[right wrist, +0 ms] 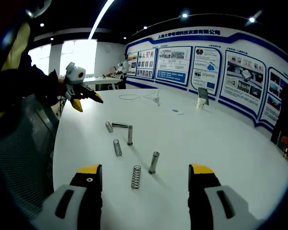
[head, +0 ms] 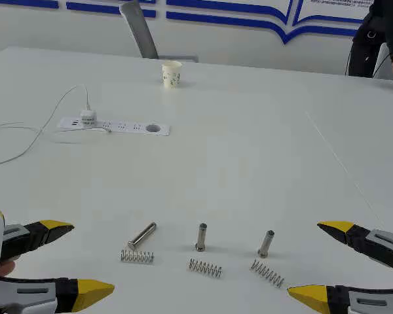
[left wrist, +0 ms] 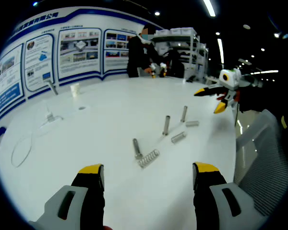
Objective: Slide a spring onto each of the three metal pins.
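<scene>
Both claws are spread and hold nothing: the left claw (head: 92, 256) is at the near left of the worktop (head: 249, 163), the right claw (head: 304, 258) at the near right. Between them the parts lie in a row. The left pin (head: 142, 235) lies on its side, its long axis running away and rightward; the middle pin (head: 201, 237) and right pin (head: 266, 243) stand upright. No pin carries a spring, so the task looks unstarted. The left spring (head: 137, 256) lies flat just beside the left pin's near end, its axis crosswise. The middle spring (head: 205, 267) and right spring (head: 267, 273) lie a little apart from their pins, the right one slanting toward the right claw. Each claw is near its outer spring, so either could probably start. The worktop is white and smooth, and springs may skid. Farther off are a power strip (head: 114, 125), a cup (head: 171, 74) and blue-trimmed wall boards (right wrist: 206, 62).
</scene>
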### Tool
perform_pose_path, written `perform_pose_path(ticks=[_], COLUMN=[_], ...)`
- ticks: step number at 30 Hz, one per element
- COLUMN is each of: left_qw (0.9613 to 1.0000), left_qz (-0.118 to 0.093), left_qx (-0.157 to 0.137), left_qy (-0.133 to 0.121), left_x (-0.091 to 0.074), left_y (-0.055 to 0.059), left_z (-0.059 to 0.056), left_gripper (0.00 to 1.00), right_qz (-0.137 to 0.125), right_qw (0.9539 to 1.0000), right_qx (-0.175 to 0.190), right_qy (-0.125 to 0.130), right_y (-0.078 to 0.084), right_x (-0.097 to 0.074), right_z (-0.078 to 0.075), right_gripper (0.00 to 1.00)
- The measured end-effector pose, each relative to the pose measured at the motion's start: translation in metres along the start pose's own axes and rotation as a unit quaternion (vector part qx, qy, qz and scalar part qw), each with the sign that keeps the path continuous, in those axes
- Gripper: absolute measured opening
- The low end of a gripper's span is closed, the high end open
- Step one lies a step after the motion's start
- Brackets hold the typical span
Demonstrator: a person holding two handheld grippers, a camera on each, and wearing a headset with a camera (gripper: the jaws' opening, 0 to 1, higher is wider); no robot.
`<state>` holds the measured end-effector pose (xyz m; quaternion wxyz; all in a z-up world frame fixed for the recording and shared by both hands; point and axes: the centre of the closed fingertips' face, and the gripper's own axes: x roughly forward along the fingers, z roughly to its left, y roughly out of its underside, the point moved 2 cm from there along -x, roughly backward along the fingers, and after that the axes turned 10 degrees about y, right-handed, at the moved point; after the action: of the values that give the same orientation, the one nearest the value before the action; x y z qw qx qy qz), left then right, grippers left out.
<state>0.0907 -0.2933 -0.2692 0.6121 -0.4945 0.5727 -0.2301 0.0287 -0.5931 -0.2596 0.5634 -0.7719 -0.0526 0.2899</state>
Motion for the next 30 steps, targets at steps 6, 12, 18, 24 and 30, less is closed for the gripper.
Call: perform_pose_path(ticks=[6,12,18,24,30], left_qw=[0.9999,0.9998,0.9998,0.9997,0.9997], left_qz=[-0.002,-0.002,0.001,0.004,0.006], left_qx=[-0.006,-0.010,-0.010,-0.011,-0.010], left_qy=[-0.010,-0.015,-0.018,-0.020,-0.020], left_x=[-0.0033,-0.0051,-0.0055,-0.0043,-0.0046], left_y=[0.0010,0.0017,0.0022,0.0028,0.0023], left_z=[0.0034,0.0043,0.0060,0.0069,0.0066], left_gripper=[0.76,0.76,0.76,0.76,0.75], right_qz=[0.003,0.005,0.002,0.003,0.004], right_qw=[1.0000,1.0000,1.0000,1.0000,1.0000], right_qx=[-0.002,0.000,0.002,0.004,0.007], right_qy=[-0.002,-0.002,0.003,0.000,-0.002], right_y=[0.0003,0.0023,0.0007,0.0020,0.0036], right_x=[-0.0001,-0.0017,-0.0014,0.0002,0.0004], right_z=[0.0025,0.0039,0.0027,0.0052,0.0071], right_gripper=[0.74,0.74,0.73,0.73,0.73])
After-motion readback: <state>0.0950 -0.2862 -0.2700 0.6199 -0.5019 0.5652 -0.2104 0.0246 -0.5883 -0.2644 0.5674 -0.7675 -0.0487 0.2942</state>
